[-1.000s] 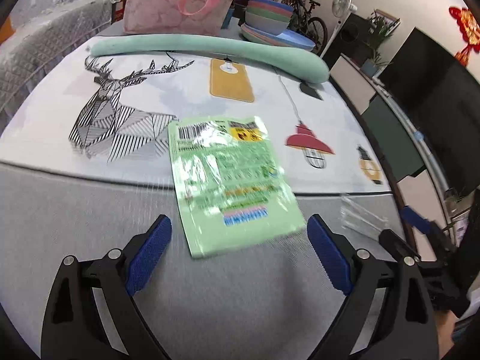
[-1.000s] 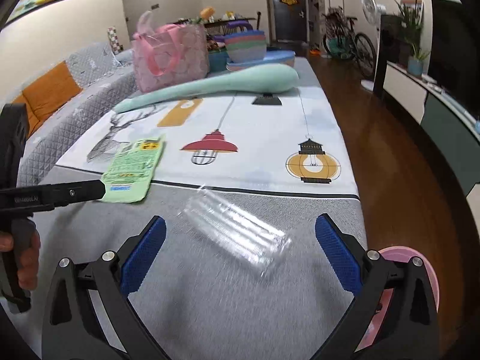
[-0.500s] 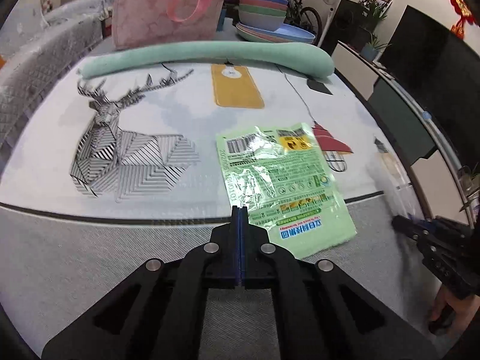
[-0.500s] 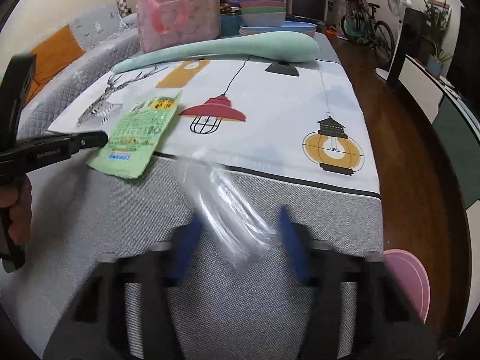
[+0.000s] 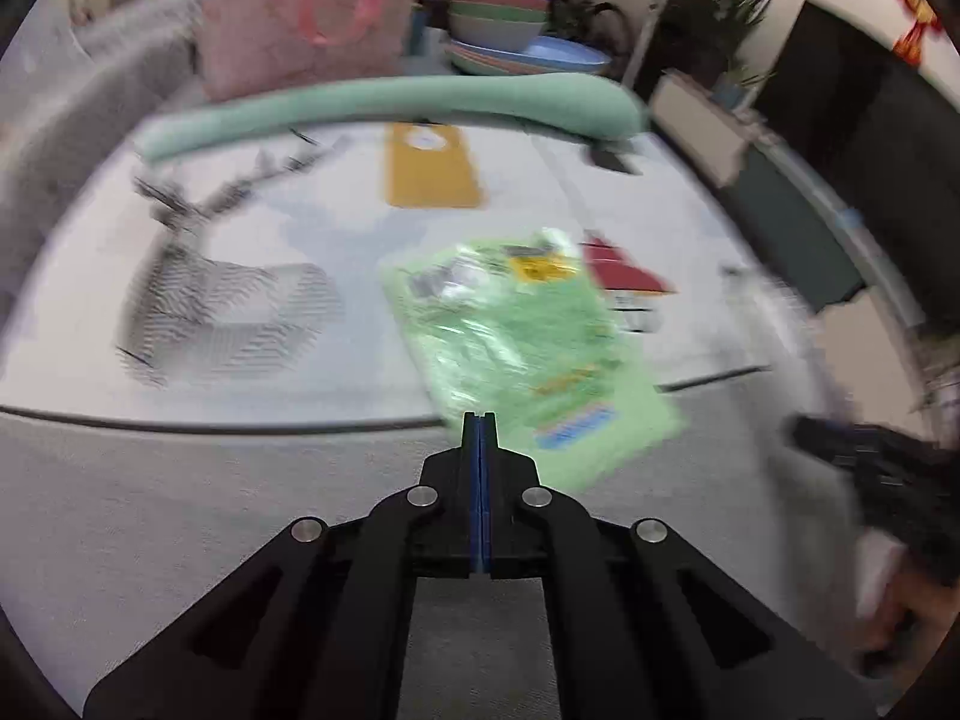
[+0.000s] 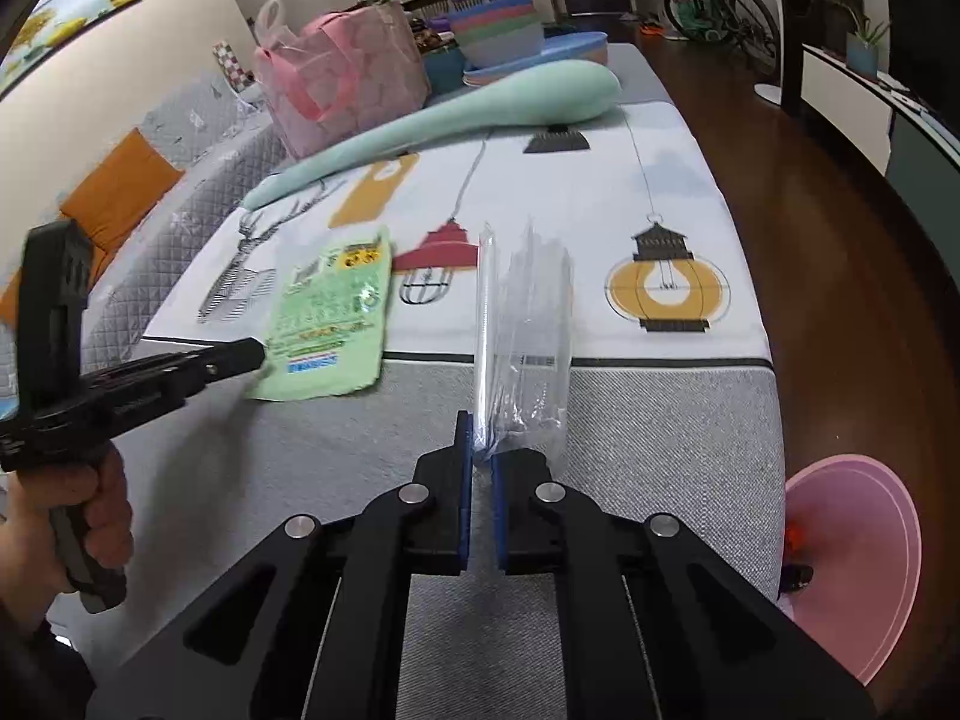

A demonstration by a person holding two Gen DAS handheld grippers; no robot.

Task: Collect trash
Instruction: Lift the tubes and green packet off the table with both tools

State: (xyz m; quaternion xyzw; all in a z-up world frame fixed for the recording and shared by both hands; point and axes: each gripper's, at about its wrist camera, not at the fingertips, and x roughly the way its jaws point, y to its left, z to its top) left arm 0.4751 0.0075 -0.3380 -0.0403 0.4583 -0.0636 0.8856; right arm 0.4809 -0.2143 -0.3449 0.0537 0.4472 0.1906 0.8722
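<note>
A green snack wrapper (image 5: 522, 348) lies on the printed cloth, its near corner over the grey edge; it also shows in the right wrist view (image 6: 327, 324). My left gripper (image 5: 479, 426) is shut on the wrapper's near edge; it shows from the side in the right wrist view (image 6: 249, 354). My right gripper (image 6: 478, 456) is shut on a clear plastic wrapper (image 6: 522, 336) and holds it upright above the grey cloth. The left wrist view is blurred by motion.
A long mint cushion (image 6: 456, 114), a pink bag (image 6: 342, 72) and stacked coloured bowls (image 6: 498, 24) stand at the far end. A pink bin (image 6: 852, 558) sits on the floor right of the table edge. A quilted sofa (image 6: 198, 156) lies to the left.
Both grippers went from open to shut. The right one closed on the clear wrapper and lifted it upright. The left one closed on the green wrapper's edge and is moving.
</note>
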